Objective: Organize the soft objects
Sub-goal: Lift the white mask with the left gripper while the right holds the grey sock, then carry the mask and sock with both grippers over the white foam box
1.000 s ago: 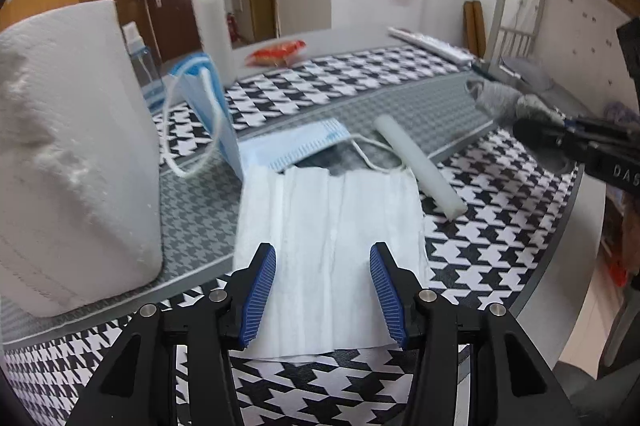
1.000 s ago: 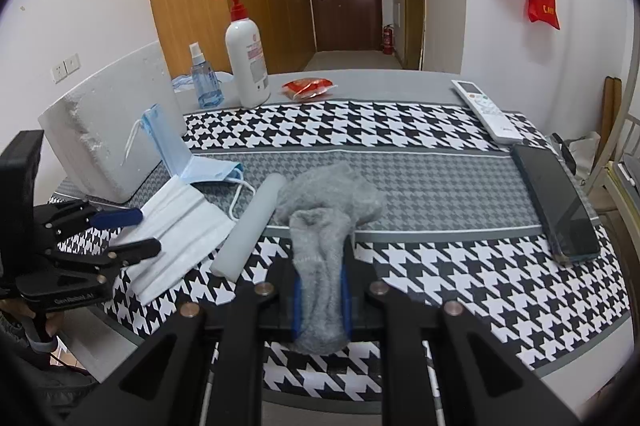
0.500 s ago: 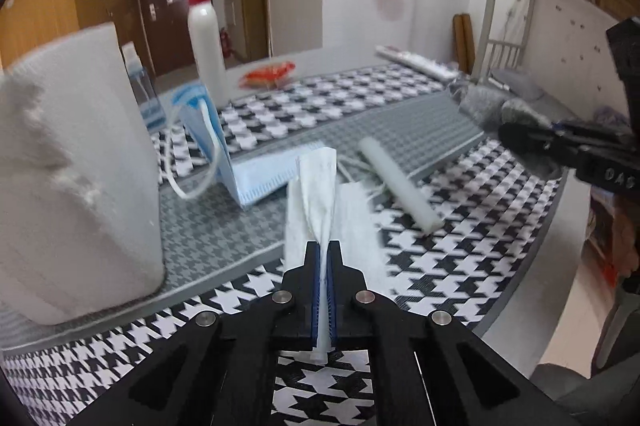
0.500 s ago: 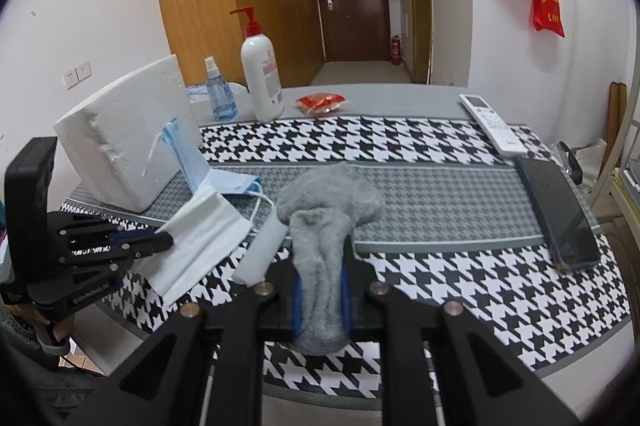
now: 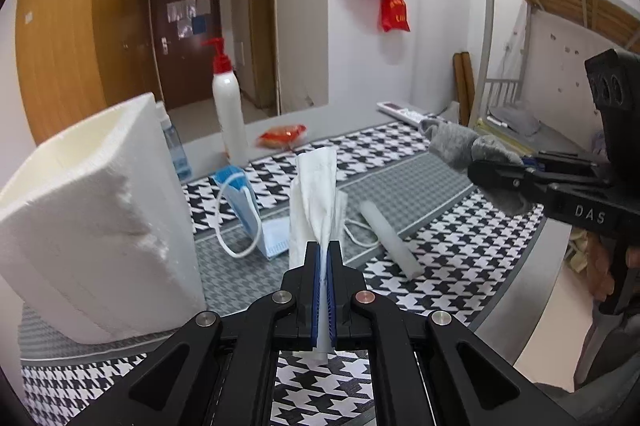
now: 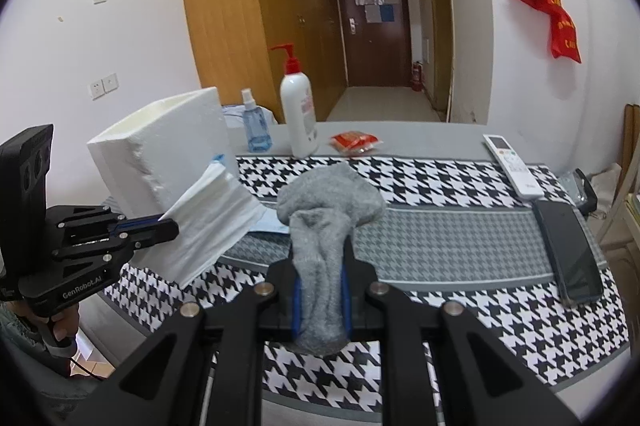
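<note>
The left gripper was pinched tight on a white tissue at frame centre; the right gripper was clamped on a grey sock, low centre. Both hung clear of the table. This looked like the carry step; next probably the foam box at left.

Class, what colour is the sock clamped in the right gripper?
Grey: the sock in the right gripper, clearest in the right wrist view.

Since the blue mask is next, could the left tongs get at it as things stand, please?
Probably not yet: the left tongs are shut on the white tissue. The path to the blue mask beside the foam box looks clear.
</note>
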Available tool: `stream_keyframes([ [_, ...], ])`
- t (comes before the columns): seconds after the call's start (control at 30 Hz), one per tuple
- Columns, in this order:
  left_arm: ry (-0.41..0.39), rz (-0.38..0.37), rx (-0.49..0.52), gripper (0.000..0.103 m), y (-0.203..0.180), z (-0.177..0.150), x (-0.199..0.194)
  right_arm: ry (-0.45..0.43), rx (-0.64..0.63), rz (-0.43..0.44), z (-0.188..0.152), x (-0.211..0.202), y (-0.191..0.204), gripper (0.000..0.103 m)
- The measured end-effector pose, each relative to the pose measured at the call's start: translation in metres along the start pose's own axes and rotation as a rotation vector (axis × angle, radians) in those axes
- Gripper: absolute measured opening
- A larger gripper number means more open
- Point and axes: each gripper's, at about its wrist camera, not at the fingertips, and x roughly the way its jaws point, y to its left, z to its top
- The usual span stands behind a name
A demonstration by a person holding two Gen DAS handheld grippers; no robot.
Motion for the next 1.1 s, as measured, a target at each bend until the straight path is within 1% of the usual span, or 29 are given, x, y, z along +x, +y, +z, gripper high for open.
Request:
stream_keyframes([
  [0.33, -0.082, 0.040, 0.010, 0.003, 0.002, 0.013, -0.024, -0.049, -0.034, 0.029, 0.014, -0.009, 0.013, 0.018],
  [0.43, -0.099, 0.037, 0.005, 0.003, 0.003, 0.017, -0.029, -0.070, -0.042, 0.038, 0.020, -0.012, 0.015, 0.018],
  [0.53, -0.120, 0.061, 0.006, 0.003, 0.003, 0.021, -0.033, -0.085, -0.053, 0.047, 0.026, -0.015, 0.020, 0.018],
  [0.83, -0.168, 0.082, -0.003, 0.003, 0.007, 0.031, -0.046, -0.122, -0.065, 0.064, 0.036, -0.017, 0.025, 0.018],
  [1.1, -0.212, 0.134, -0.005, 0.003, 0.013, 0.039, -0.057, -0.145, -0.084, 0.074, 0.046, -0.018, 0.030, 0.018],
])
